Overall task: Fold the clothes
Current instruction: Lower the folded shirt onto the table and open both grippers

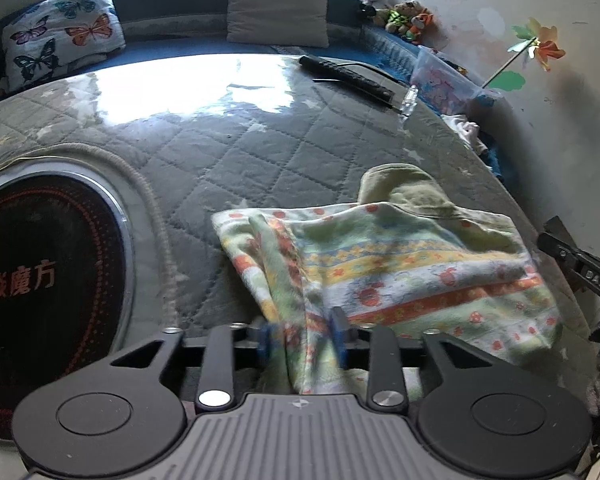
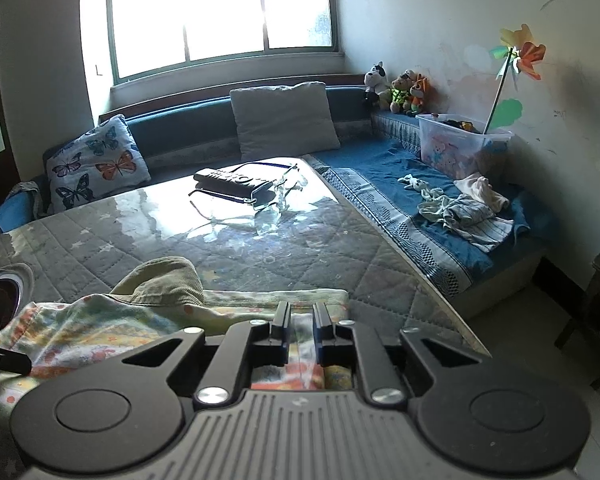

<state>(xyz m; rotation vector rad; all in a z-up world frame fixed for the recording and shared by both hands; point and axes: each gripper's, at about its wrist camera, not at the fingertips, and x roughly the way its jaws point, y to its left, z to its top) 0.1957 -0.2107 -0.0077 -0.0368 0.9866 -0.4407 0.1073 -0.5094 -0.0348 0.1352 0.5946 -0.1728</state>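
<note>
Garment (image 1: 400, 264) (loose clothes (image 2: 468, 212) rightward only)

The left gripper (image 1: 300, 334) has a ribbed grey body, two round black discs, black link arms with silver screws, and blue pads (image 1: 337, 326); the right gripper (image 2: 301, 326) is built alike. A black bar of the right gripper, at the left view's right edge, reads "DAS".

Quilted table (image 1: 228, 152): patterned garment (image 1: 400, 264), remote (image 1: 346, 74), glasses (image 2: 276, 196).
</note>
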